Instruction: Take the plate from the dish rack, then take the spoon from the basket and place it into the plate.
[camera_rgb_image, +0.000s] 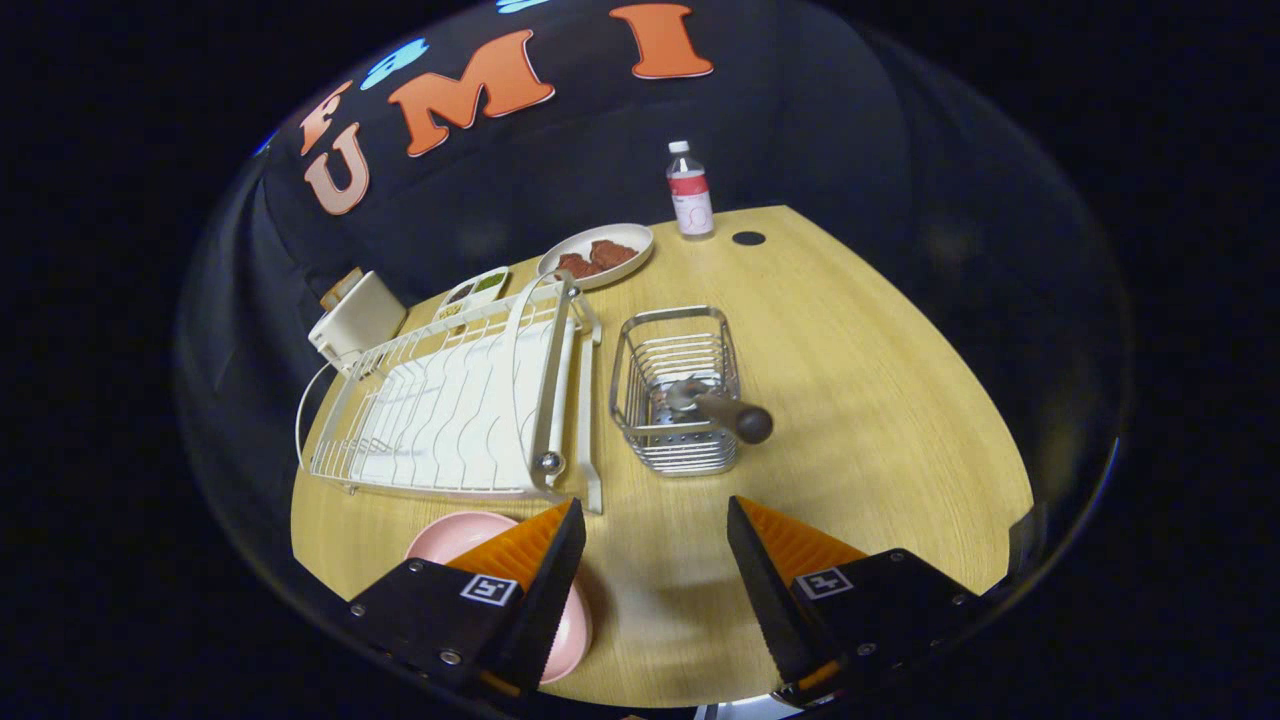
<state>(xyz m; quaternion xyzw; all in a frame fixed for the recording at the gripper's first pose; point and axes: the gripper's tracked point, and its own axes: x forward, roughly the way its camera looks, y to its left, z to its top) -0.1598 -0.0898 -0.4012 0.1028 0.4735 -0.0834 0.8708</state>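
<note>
A pink plate (455, 535) lies flat on the wooden table (880, 400), just in front of the white dish rack (460, 410) and partly under my left finger. The spoon (725, 410) stands in the wire basket (675, 395), its dark handle leaning out over the near rim toward me. My gripper (655, 520) hovers above the table, open, with nothing between its fingers. The basket is just ahead of the fingers, and the rack holds no dishes.
Beyond the rack stand a white plate with brown food (597, 255), a small divided dish (473, 292), a white boxy appliance (355, 318) and a bottle (689, 192). A dark round hole (748, 238) is near the bottle.
</note>
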